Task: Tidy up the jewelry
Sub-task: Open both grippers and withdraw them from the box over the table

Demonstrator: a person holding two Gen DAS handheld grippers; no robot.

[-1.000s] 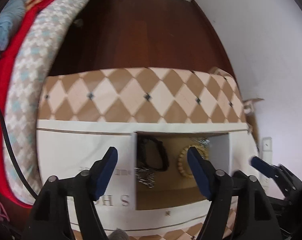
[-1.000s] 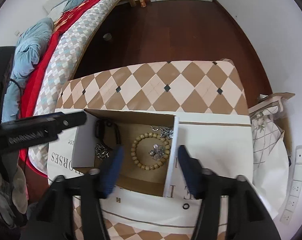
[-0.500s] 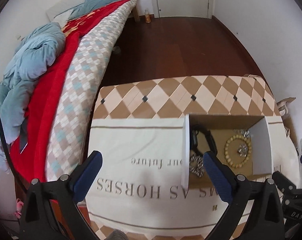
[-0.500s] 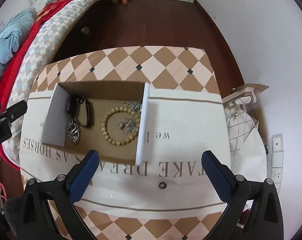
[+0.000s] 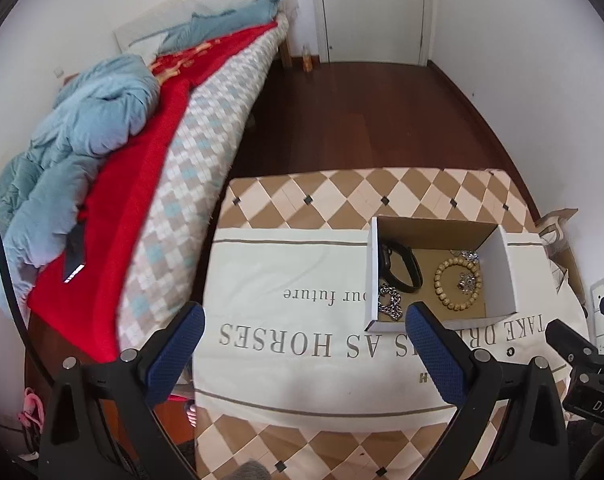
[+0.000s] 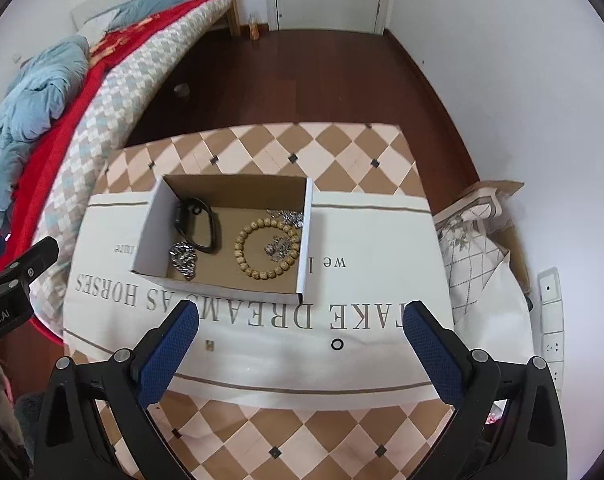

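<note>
Both the left hand-held gripper [image 5: 302, 332] and the right hand-held gripper [image 6: 302, 332] hang spread and empty near the cardboard box [image 6: 302, 240] on the counter [image 6: 262, 144], which already holds a bead bracelet [image 6: 266, 248], black band [image 6: 198, 228] and chains, while a small ring [image 6: 336, 345] lies outside at the box's 5 o'clock, so little seems left.
</note>
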